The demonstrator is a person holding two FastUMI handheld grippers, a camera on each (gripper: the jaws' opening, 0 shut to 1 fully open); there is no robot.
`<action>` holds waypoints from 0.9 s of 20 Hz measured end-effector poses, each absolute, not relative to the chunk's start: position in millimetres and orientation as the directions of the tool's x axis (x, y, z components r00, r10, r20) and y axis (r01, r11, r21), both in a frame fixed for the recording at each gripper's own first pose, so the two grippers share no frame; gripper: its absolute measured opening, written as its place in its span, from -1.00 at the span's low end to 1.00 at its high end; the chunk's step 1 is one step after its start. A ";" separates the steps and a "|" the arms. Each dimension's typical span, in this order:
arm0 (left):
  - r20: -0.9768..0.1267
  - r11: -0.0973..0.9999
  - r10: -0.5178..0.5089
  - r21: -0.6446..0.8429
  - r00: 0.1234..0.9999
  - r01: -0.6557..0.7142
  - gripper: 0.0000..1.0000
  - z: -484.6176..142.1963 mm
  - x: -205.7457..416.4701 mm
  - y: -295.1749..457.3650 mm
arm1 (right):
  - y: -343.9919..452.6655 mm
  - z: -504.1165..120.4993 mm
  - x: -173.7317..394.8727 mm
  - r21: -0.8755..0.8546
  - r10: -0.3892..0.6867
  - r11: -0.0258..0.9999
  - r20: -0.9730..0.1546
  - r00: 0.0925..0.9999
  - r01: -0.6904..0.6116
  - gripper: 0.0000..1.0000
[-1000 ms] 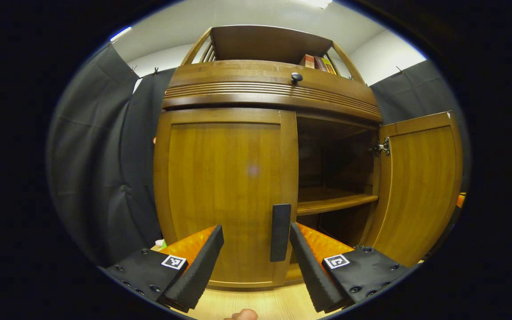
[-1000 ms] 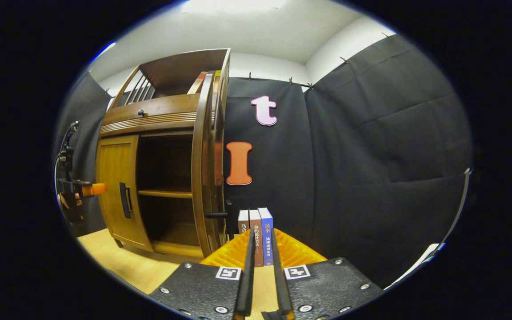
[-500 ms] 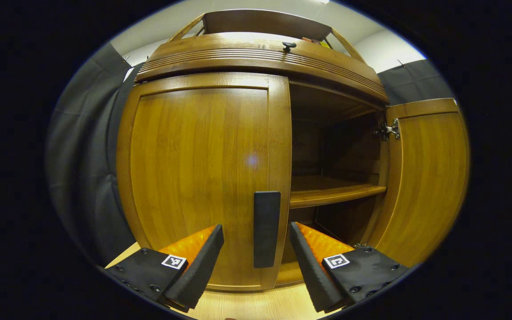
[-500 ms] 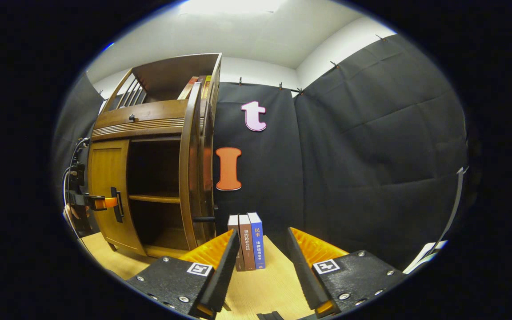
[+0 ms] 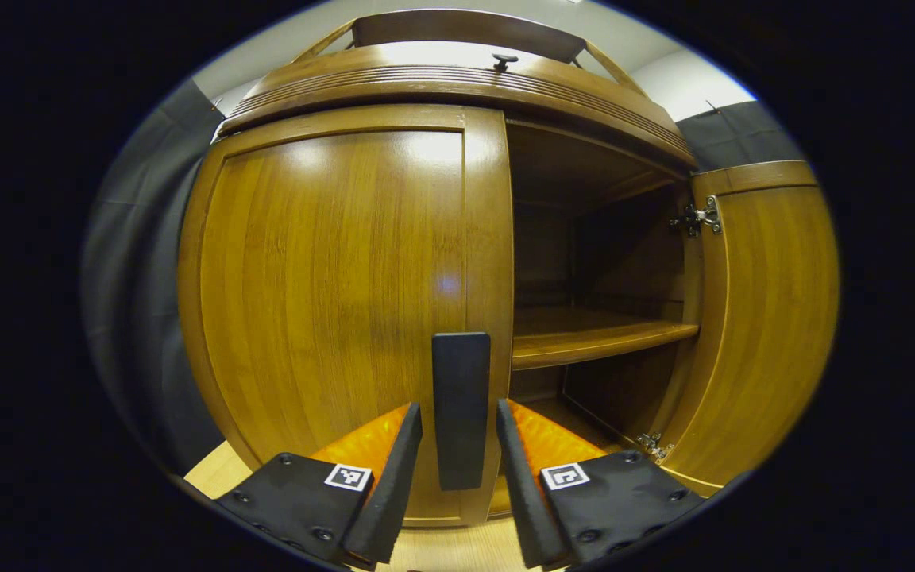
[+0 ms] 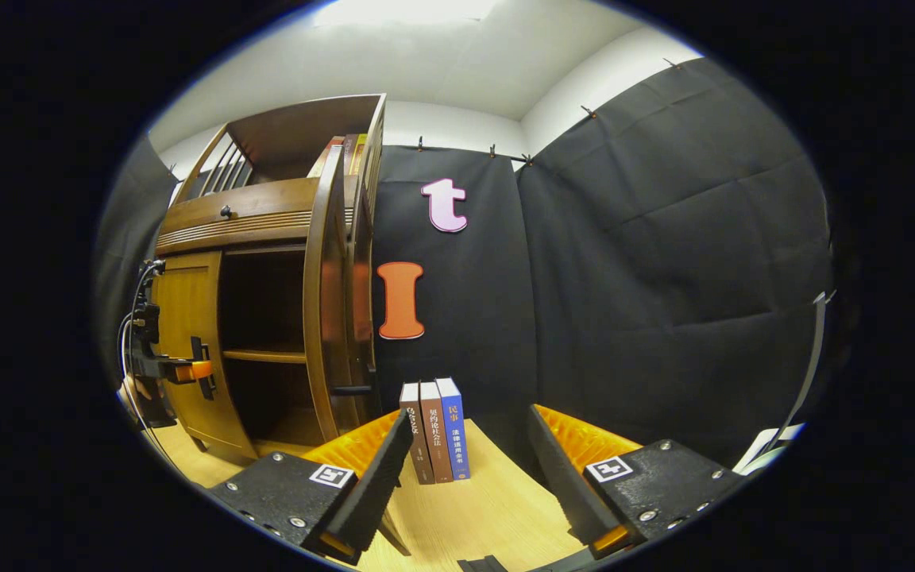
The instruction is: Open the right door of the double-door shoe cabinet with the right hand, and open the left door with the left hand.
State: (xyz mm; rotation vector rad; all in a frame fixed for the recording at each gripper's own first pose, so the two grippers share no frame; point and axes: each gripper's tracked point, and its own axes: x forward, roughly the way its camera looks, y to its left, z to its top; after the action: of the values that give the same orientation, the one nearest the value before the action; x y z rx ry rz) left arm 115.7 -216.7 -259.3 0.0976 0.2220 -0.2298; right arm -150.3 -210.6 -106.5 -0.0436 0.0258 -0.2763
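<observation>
Left gripper (image 5: 457, 469) jaws parted around left door (image 5: 330, 302) handle (image 5: 461, 409), lower centre, untouched. Right gripper (image 6: 461, 485) jaws released, lower centre; right door (image 5: 759, 318) swung open, frame right.

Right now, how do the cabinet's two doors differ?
The left door is shut; the right door stands swung wide, baring the shelf. The left door's handle sits between the left gripper's fingers; nothing touches the right door. Both are brown wood.

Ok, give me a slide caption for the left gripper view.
Left claw open astride the closed left door's handle, right door already swung open.
</observation>
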 end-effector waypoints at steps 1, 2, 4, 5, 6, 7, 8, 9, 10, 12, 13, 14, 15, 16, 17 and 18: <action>-0.227 0.971 -0.208 0.069 0.951 0.229 0.25 -259.4 118.0 -214.5 | -210.3 -106.7 -150.4 -0.051 -0.276 0.960 -0.020 0.961 0.275 0.91; -0.226 0.970 -0.213 0.063 0.950 0.233 0.13 -259.9 119.0 -215.8 | -212.3 -106.2 -150.3 -0.056 -0.282 0.958 -0.020 0.959 0.280 0.83; -0.233 0.969 -0.213 0.072 0.949 0.235 -0.11 -262.2 116.2 -218.1 | -213.2 -105.6 -151.3 -0.068 -0.291 0.955 -0.021 0.957 0.289 0.83; -0.237 0.969 -0.209 0.078 0.949 0.233 -0.23 -262.0 115.7 -216.5 | -212.3 -104.6 -151.4 -0.071 -0.292 0.954 -0.022 0.956 0.290 0.83; -0.234 0.970 -0.207 0.081 0.950 0.231 -0.29 -261.3 115.7 -216.4 | -210.9 -104.3 -151.1 -0.072 -0.292 0.954 -0.024 0.956 0.290 0.83; -0.244 0.970 -0.206 0.076 0.947 0.231 -0.35 -260.1 113.3 -216.7 | -208.6 -103.7 -151.4 -0.073 -0.289 0.955 -0.026 0.957 0.287 0.83; -0.247 0.968 -0.210 0.082 0.946 0.237 -0.41 -261.6 110.9 -215.4 | -205.8 -102.4 -151.3 -0.073 -0.286 0.956 -0.027 0.958 0.283 0.83; -0.250 0.966 -0.219 0.079 0.943 0.245 -0.41 -261.4 107.1 -215.2 | -202.3 -100.4 -152.5 -0.076 -0.281 0.957 -0.026 0.959 0.279 0.83; -0.251 0.964 -0.232 0.073 0.940 0.257 -0.43 -259.7 102.5 -214.8 | -199.7 -97.7 -154.8 -0.079 -0.279 0.958 -0.023 0.960 0.276 1.00; -0.257 0.958 -0.256 0.061 0.932 0.280 -0.41 -257.0 91.7 -213.0 | -194.0 -92.1 -157.4 -0.087 -0.277 0.958 -0.016 0.961 0.275 0.83; -0.260 0.955 -0.267 0.060 0.928 0.291 -0.41 -255.1 84.8 -211.2 | -190.8 -89.9 -160.4 -0.089 -0.276 0.958 -0.015 0.961 0.274 0.83; -0.264 0.952 -0.276 0.060 0.924 0.301 -0.39 -253.6 77.7 -208.6 | -187.3 -88.6 -161.9 -0.090 -0.274 0.958 -0.015 0.962 0.271 0.83; -0.266 0.949 -0.285 0.058 0.921 0.310 -0.43 -252.1 70.3 -206.3 | -183.6 -87.4 -163.9 -0.091 -0.272 0.959 -0.016 0.962 0.269 0.60; -0.268 0.946 -0.294 0.057 0.917 0.320 -0.43 -248.1 62.9 -203.9 | -180.2 -85.0 -166.6 -0.091 -0.269 0.959 -0.015 0.963 0.267 0.60; -0.269 0.943 -0.303 0.054 0.914 0.328 -0.40 -246.4 57.0 -201.1 | -176.1 -84.2 -168.1 -0.093 -0.266 0.960 -0.016 0.964 0.264 0.82; -0.272 0.941 -0.310 0.051 0.911 0.335 -0.43 -245.2 52.1 -198.4 | -172.8 -83.0 -169.1 -0.095 -0.264 0.961 -0.018 0.964 0.262 0.82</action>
State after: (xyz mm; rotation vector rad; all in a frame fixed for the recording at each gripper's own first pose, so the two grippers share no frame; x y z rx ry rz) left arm 52.1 -198.4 -245.2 0.0974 0.2640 -0.3327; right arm -169.1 -172.8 -83.0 -0.0919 0.0305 -0.2666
